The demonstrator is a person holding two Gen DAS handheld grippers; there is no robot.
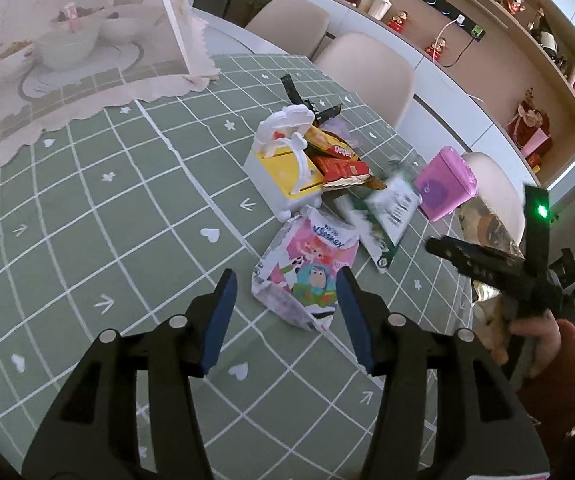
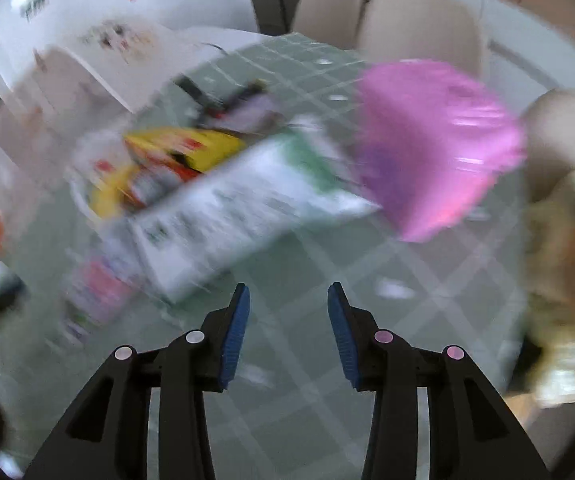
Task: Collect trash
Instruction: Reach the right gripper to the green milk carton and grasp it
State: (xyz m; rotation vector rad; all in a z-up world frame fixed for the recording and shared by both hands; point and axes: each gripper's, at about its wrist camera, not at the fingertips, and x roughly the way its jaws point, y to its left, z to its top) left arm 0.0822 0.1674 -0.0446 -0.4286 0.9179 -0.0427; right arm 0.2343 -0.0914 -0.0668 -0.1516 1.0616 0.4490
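1. Green checked tablecloth (image 1: 87, 216) carries the trash in a heap near the table's far right edge.
2. Left gripper (image 1: 287, 316) hangs open and empty, with a tissue packet (image 1: 307, 268) just ahead, probably the next pickup.
3. Right gripper (image 2: 288, 332) is open and empty, facing a white-green pouch (image 2: 223, 224) and a pink packet (image 2: 435, 152).

Three chairs (image 1: 287, 20), one pink pack (image 1: 443, 184), one tissue wrapper (image 1: 307, 272).
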